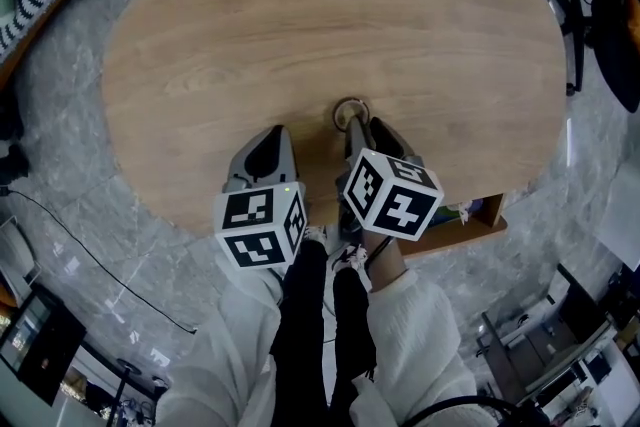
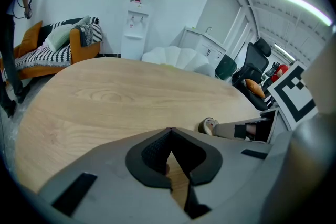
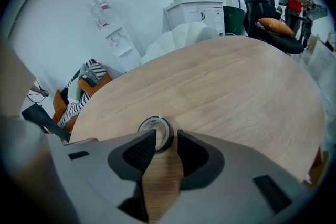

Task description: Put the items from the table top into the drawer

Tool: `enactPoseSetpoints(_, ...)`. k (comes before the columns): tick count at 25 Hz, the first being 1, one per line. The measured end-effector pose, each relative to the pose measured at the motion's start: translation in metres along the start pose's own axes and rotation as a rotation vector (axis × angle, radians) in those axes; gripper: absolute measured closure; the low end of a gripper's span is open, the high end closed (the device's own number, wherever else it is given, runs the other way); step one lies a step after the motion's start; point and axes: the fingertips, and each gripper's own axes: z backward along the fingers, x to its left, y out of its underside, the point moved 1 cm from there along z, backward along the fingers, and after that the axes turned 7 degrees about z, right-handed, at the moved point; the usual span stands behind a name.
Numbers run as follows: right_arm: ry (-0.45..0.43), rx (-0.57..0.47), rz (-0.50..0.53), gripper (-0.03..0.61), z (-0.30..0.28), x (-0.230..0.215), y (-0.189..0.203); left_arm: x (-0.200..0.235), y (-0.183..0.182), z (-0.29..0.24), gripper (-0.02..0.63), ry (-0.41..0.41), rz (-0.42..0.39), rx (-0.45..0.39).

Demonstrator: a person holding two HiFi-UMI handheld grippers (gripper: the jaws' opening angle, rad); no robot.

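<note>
1. Head view shows an oval wooden bench (image 1: 200,35) filling the middle of the frame. Both grippers reach over its near edge.
2. At left, the left gripper (image 1: 268,137) hangs over the bench, left of centre. In the left gripper view (image 2: 169,132) its jaws meet tip to tip. Nothing is held, and only bare wood shows through the gap below the tips.
3. Just right of it, the tape roll (image 1: 350,112) lies flat on the bench, close to the near edge. It is a small ring with a dark rim, and it also shows in the left gripper view (image 2: 208,125).
4. Next, the right gripper (image 1: 358,125) points steeply down at the tape roll. In the right gripper view (image 3: 167,136) its jaws stand partly apart. The tape roll (image 3: 155,128) sits at the tips, with one jaw covering part of its rim. The pads do not press on it.
5. At far right, the drawer (image 1: 485,218) stands pulled out below the bench's near edge, well apart from the tape roll. Its contents are too small to identify.
</note>
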Motion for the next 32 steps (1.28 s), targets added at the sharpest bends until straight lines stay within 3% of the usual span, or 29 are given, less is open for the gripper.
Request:
enactPoseSetpoints(4, 0.019, 0.006, 0.015, 0.402, -0.004, -0.001, 0.001, 0.001, 0.006, -0.002, 0.62, -0.001, -0.004, 0.007)
enactPoseSetpoints(14, 0.055, 0.025, 0.057, 0.485, -0.006, -0.001, -0.002, 0.005, 0.014, 0.002, 0.62, -0.011, 0.0, 0.015)
enactPoseSetpoints(32, 0.07, -0.003, -0.015, 0.486, 0.029, -0.036, 0.017, -0.031, 0.028, 0.004, 0.62, 0.02, -0.043, 0.02)
